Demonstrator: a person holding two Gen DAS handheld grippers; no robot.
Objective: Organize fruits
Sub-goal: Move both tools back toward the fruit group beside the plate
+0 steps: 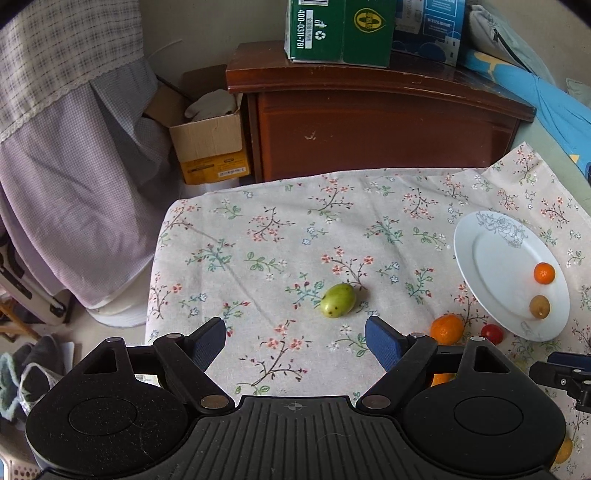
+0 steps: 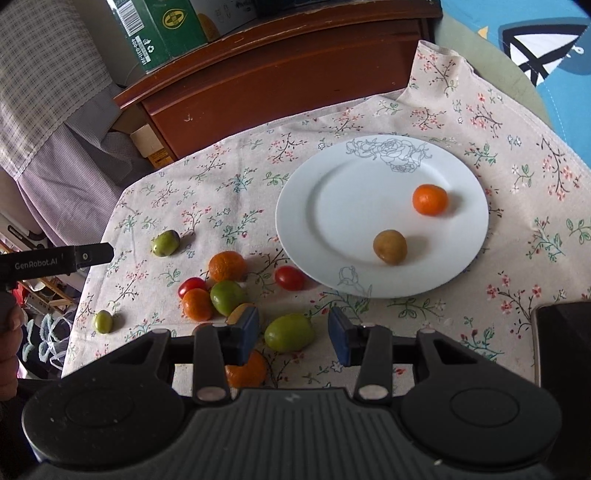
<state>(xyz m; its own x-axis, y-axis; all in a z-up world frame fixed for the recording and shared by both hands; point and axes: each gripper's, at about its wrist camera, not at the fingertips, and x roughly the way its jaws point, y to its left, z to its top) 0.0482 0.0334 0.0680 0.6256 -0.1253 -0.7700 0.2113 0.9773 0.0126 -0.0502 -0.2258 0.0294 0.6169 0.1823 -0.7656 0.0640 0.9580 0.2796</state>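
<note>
A white plate (image 2: 321,206) on the floral cloth holds a small orange (image 2: 429,199) and a brown fruit (image 2: 389,246); the plate also shows in the left wrist view (image 1: 491,266). My right gripper (image 2: 293,334) is open, its jaws on either side of a green fruit (image 2: 289,332) lying on the cloth. Oranges (image 2: 227,266), cherry tomatoes (image 2: 290,277) and green fruits (image 2: 227,296) lie loose left of it. My left gripper (image 1: 295,343) is open and empty, just short of a green fruit (image 1: 338,300).
A brown wooden cabinet (image 1: 369,122) with a green carton (image 1: 340,29) stands behind the table. A cardboard box (image 1: 207,140) and draped checked fabric (image 1: 74,166) are at the left. A blue cushion (image 2: 535,40) is at the right.
</note>
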